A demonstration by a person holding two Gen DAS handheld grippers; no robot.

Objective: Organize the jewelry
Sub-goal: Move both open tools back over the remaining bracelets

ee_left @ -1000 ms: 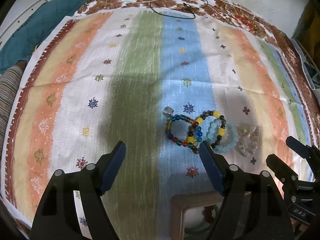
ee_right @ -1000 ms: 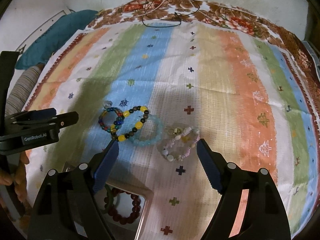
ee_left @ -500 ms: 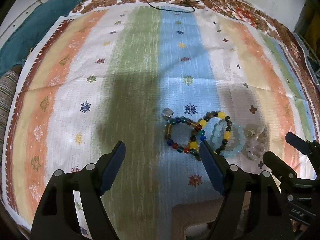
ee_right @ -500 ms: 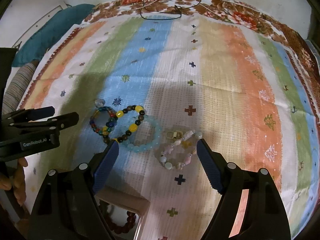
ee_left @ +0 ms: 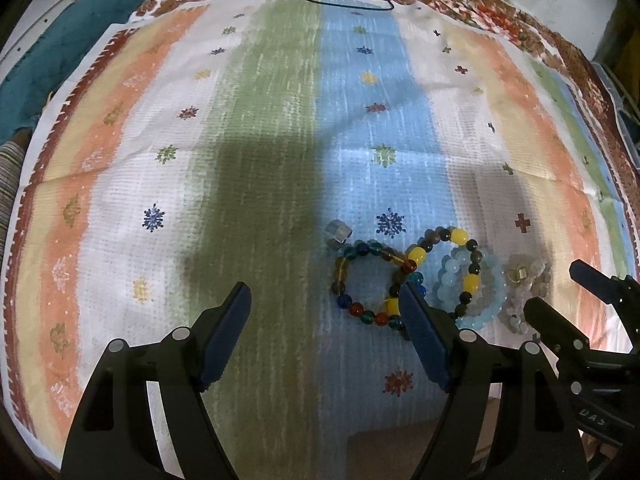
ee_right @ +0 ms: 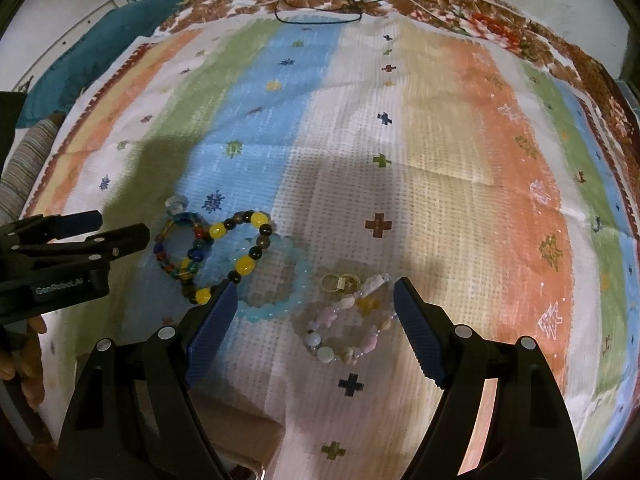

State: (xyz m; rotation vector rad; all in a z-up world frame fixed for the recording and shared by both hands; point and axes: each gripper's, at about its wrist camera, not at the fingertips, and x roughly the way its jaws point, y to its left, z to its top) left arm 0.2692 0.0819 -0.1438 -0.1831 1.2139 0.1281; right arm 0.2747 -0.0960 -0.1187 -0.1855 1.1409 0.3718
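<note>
Both grippers hang over a striped cloth (ee_left: 280,168) with nothing between their fingers. The right gripper (ee_right: 314,322) has its jaws spread wide, and the pale pink and white bracelet (ee_right: 346,326) lies flat on the cloth directly between and just ahead of its blue pads (ee_right: 210,330), not touched by either one. Just beyond that bracelet sits a small gold ring clasp (ee_right: 340,282). By the tip of this gripper's left finger lies the light blue bracelet (ee_right: 276,276), and overlapping it, farther out to the left, the dark bracelet with yellow beads (ee_right: 236,256), then the multicoloured glass bracelet (ee_right: 180,248) with a clear faceted bead (ee_right: 176,204) at its far end. The left gripper (ee_left: 324,314) is likewise wide apart and holds nothing; its right fingertip lies over the near edge of the multicoloured bracelet in its own view, and whether it touches cannot be told. All the bracelets lie ahead and to the right of it, on the blue stripe and the white one beside it. At the near edge of both views a brown box (ee_right: 240,436) shows partly, beneath the fingers. Far ahead, at the cloth's floral border, a thin black cord (ee_right: 320,16) loops, and a teal fabric (ee_right: 88,56) lies off to the far left.
</note>
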